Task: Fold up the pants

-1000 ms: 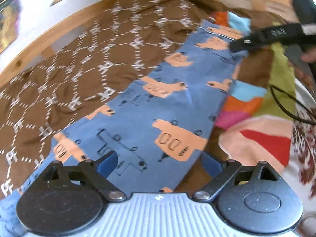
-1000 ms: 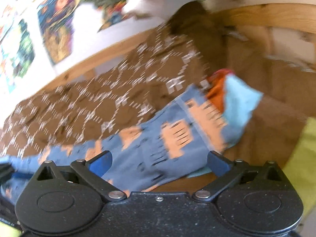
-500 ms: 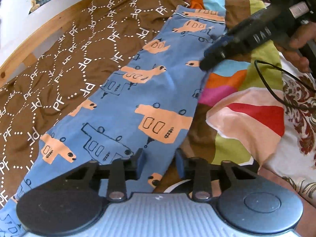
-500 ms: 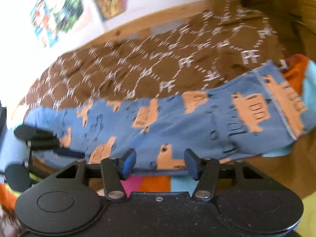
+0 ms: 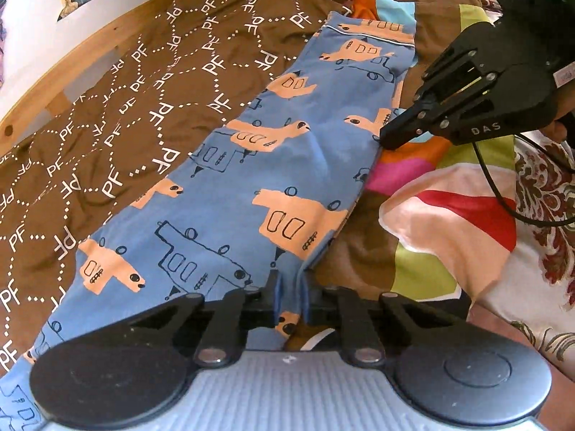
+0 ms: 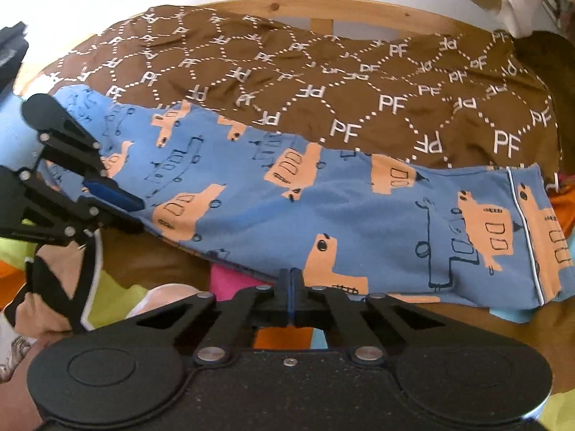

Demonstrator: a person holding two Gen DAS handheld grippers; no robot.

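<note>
Blue pants [image 5: 251,186] printed with orange vehicles lie stretched out flat on a brown bedspread, with the waistband [image 5: 373,32] at the far end. My left gripper [image 5: 289,298] is closing its jaws on a raised fold of the leg's near edge, and its pads pinch the fabric. The right gripper [image 5: 384,140] touches the pants' right edge halfway up. In the right wrist view the pants [image 6: 323,208] run left to right. The right gripper [image 6: 291,283] is shut at their near edge, and the left gripper [image 6: 138,215] holds the leg end on the left.
The brown bedspread [image 5: 143,107] with white PF lettering covers the bed inside a wooden frame [image 5: 54,82]. A multicoloured quilt [image 5: 449,222] lies to the right of the pants, with a black cable [image 5: 503,197] over it. A white cloth [image 6: 503,0] hangs at the back right.
Both grippers went from wide open to closed on the pants' edge. The right gripper rolled and slid from the waistband end down to the middle of the edge.
</note>
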